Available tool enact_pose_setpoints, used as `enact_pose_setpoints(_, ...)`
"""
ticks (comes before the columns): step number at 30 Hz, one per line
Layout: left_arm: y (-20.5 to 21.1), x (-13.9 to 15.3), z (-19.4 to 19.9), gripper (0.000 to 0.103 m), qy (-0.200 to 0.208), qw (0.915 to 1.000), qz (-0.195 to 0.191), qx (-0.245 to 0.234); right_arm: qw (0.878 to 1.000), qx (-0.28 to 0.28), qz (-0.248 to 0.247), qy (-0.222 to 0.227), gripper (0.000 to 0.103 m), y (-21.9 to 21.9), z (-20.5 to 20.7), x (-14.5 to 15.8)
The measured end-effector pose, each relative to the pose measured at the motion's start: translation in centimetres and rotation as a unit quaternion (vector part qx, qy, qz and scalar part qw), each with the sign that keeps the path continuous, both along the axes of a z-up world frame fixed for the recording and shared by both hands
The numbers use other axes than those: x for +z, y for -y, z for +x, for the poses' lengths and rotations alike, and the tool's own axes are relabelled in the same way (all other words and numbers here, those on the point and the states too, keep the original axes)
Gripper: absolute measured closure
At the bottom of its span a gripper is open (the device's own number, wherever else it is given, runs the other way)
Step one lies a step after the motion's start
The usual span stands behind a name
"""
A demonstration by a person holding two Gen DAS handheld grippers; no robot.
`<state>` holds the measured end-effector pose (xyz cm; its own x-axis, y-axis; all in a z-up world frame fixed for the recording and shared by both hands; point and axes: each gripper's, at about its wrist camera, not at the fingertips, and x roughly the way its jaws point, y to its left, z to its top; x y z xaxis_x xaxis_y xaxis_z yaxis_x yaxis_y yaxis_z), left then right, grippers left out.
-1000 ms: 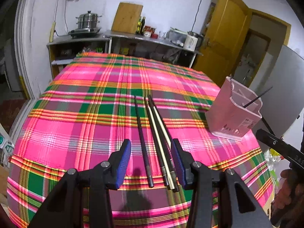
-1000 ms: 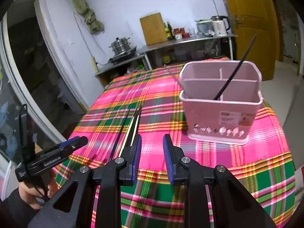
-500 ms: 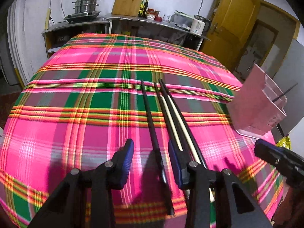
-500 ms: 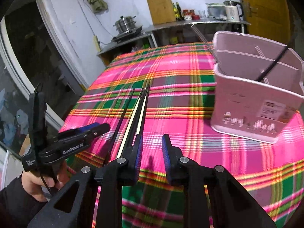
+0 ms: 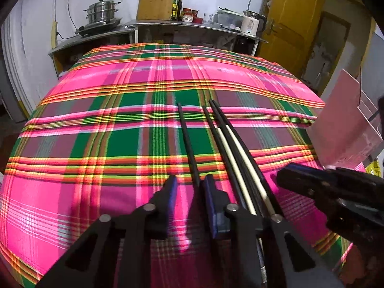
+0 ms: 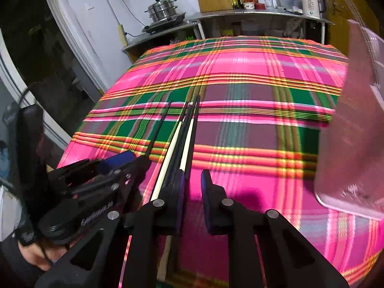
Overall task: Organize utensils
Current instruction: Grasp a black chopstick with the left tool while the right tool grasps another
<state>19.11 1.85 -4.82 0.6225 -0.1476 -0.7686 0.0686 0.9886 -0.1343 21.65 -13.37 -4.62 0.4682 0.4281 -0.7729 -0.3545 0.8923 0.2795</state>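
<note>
Several chopsticks lie on the plaid tablecloth (image 5: 124,144). A single black chopstick (image 5: 188,144) runs between the fingers of my left gripper (image 5: 189,189), close against the right pad, with a gap still showing at the left pad; the jaws are closing. A bundle of black and cream chopsticks (image 5: 236,160) lies just right of it. My right gripper (image 6: 192,182) hovers low over the bundle (image 6: 182,134), whose near ends pass by its left finger. Its jaws are closing and only cloth shows between the pads. The pink utensil holder (image 6: 348,132) stands at the right, a black stick in it.
In the left wrist view, the right gripper (image 5: 295,180) sits close beside the bundle. The left gripper (image 6: 115,162) and a hand (image 6: 31,254) fill the right wrist view's lower left. A counter (image 5: 168,25) with pots, bottles and a kettle stands beyond the table; a yellow door (image 5: 288,19) is at the back right.
Both grippers have sunk toward the cloth and narrowed. The left one straddled all the chopsticks and now brackets only the single black one. The right one has moved left, next to the bundle.
</note>
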Motion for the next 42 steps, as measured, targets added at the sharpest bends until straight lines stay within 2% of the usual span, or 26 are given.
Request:
enact_pose_setpoints(1,-0.1,0.0,0.0,0.089,0.000,1.0000,0.001,0.003,1.000,0.001,-0.002,-0.002,0.089,-0.2,0.2,-0.2)
enact_pose_setpoints(6,-1.0,-0.1,-0.3,0.089,0.000,0.9999,-0.004,0.014,1.000,0.005,-0.008,-0.011,0.089,-0.9,1.0,-1.2)
enact_pose_setpoints(19,-1.7,0.1,0.2,0.089,-0.013,0.9995,-0.029,0.009,1.000,-0.010,-0.017,-0.012,0.089,0.1,1.7,-0.9)
enact_pose_setpoints(25,-1.6,0.2,1.8,0.089,-0.021,0.9995,-0.026,0.003,1.000,-0.007,-0.028,-0.011,0.089,-0.8,2.8,-0.9)
enact_pose_setpoints(32,-0.7,0.2,3.3,0.089,-0.021,0.9998,0.005,-0.005,0.999,-0.007,-0.040,-0.007,0.089,-1.6,4.6,-1.0)
enact_pose_setpoints(33,-0.7,0.3,3.4,0.089,-0.020,0.9997,0.008,-0.006,0.999,-0.006,-0.041,-0.007,0.089,-1.8,4.7,-1.0)
enact_pose_setpoints(34,-0.6,0.3,3.5,0.089,-0.020,0.9997,0.011,-0.006,0.999,-0.007,-0.046,-0.006,0.096,-1.9,4.8,-1.0)
enact_pose_setpoints(37,-0.6,0.5,3.7,0.095,-0.021,0.9997,0.008,-0.008,0.999,-0.006,-0.046,-0.008,0.096,-1.9,4.8,-0.9)
enact_pose_setpoints(42,-0.9,1.9,3.0,0.096,-0.006,0.9999,-0.008,-0.009,0.999,-0.007,-0.031,0.003,0.097,-1.3,4.1,0.6)
